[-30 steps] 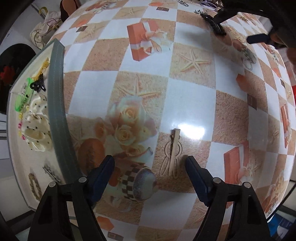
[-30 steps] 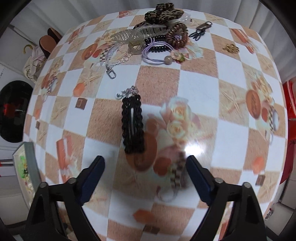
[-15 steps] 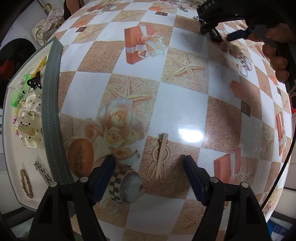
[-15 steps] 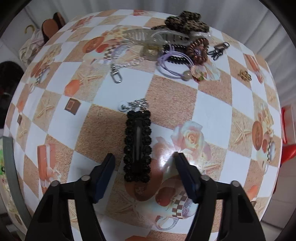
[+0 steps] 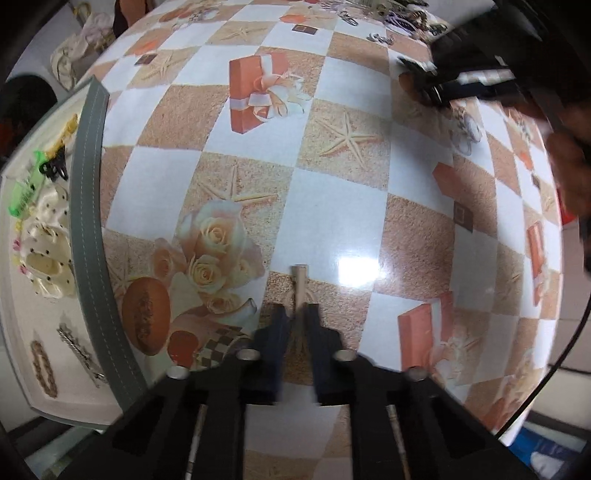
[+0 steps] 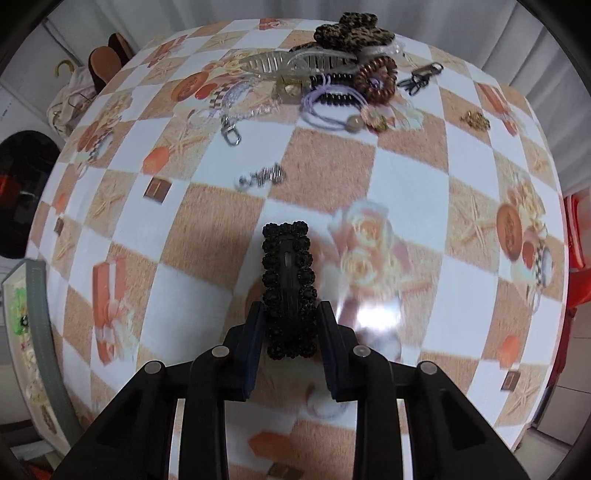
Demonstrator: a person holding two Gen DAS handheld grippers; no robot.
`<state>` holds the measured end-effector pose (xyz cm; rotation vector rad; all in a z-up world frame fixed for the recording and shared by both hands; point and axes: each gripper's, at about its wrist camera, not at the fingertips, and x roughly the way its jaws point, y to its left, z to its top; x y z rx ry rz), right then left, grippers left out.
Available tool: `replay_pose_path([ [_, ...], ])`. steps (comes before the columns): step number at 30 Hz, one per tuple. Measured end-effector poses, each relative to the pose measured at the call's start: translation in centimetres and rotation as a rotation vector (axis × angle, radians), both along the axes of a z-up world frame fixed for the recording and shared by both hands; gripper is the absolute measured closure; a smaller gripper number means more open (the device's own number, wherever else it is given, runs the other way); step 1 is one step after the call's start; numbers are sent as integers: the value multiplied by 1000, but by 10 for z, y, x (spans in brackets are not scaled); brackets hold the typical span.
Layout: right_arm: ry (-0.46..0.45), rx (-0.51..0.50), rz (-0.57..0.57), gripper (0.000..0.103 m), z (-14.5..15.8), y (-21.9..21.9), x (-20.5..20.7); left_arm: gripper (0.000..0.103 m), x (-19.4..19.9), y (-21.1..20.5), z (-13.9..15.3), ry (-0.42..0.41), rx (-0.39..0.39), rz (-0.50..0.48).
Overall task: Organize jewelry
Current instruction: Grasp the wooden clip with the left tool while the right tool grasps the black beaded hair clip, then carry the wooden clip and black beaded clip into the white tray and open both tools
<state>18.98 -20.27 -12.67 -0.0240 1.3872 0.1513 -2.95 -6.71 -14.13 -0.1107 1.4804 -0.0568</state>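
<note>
My left gripper [image 5: 297, 314] is shut on a beige hair clip [image 5: 300, 284], whose tip sticks out ahead of the fingers over the patterned tablecloth. My right gripper [image 6: 291, 314] is shut on a black beaded hair clip [image 6: 288, 280], which points away from me. The right gripper also shows in the left wrist view [image 5: 454, 85] at the top right, blurred. A grey-rimmed jewelry tray [image 5: 88, 229] lies at the left with a cream dotted scrunchie [image 5: 48, 251], a green clip [image 5: 26, 188] and chains inside.
A pile of hair ties, a clear claw clip [image 6: 295, 62], a leopard scrunchie [image 6: 351, 33] and key clasps lies at the far side of the table. A small silver chain [image 6: 262, 177] lies ahead of the black clip. The tray's edge [image 6: 40, 332] shows at the left.
Both grippers went from open to shut: the left closed on the beige clip, the right closed on the black beaded clip after moving in over it.
</note>
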Motion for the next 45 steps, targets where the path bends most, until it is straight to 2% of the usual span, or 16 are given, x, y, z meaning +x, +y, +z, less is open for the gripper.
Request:
replay_pose_path([
  [1, 5, 10, 1, 72, 1, -2, -5, 98, 0, 1, 0, 4, -12, 6],
  [9, 58, 76, -1, 72, 11, -21, -55, 98, 4, 6, 10, 1, -46, 10],
  [14, 101, 107, -16, 72, 12, -27, -78, 98, 14, 12, 20, -10, -7, 32],
  [15, 110, 110, -17, 72, 12, -28, -82, 94, 15, 12, 20, -3, -3, 35],
  [16, 116, 114, -20, 72, 13, -30, -86, 87, 16, 13, 18, 2, 3, 35],
  [18, 127, 122, -29, 72, 15, -35, -95, 8, 18, 11, 23, -7, 33, 33],
  [19, 130, 125, -31, 72, 15, -36, -98, 1, 16, 11, 26, -36, 68, 38],
  [20, 132, 127, -32, 72, 16, -37, -100, 1, 17, 10, 28, -57, 89, 35],
  [25, 137, 135, -27, 72, 19, -35, -109, 1, 23, 3, 15, -25, 107, 18],
  [26, 138, 133, -25, 72, 19, -34, -112, 6, 25, 0, 11, -20, 110, 14],
  [27, 139, 132, -24, 72, 19, -35, -115, 19, 26, -2, 8, -14, 109, 8],
  [30, 141, 130, -24, 72, 21, -36, -123, 40, 36, -11, -6, 25, 88, -5],
  [32, 140, 131, -28, 72, 22, -36, -127, 44, 37, -13, -8, 22, 94, -9],
  [34, 140, 132, -32, 72, 23, -37, -131, 62, 38, -14, -6, 7, 92, -20],
  [35, 139, 132, -33, 72, 24, -37, -132, 77, 38, -14, -5, 4, 85, -26],
  [45, 143, 154, -33, 72, 31, -39, -148, 80, 22, 5, 21, -23, -11, 4],
])
